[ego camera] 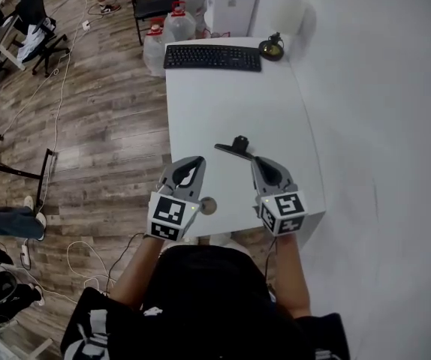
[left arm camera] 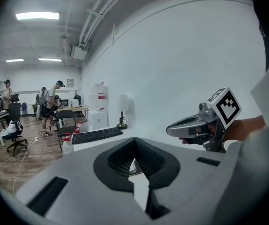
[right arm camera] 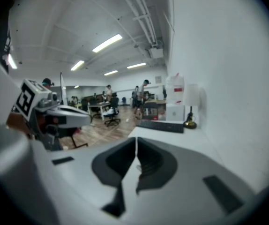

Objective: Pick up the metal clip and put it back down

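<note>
Beside the white table, on the floor, translucent red-capped jugs, contents unclear. Seen only from the head view: dark angular metal clip lying on the table just ahead of the right gripper. Ribbed dark fingers of left gripper and right gripper alike pressed together, nothing between.
</note>
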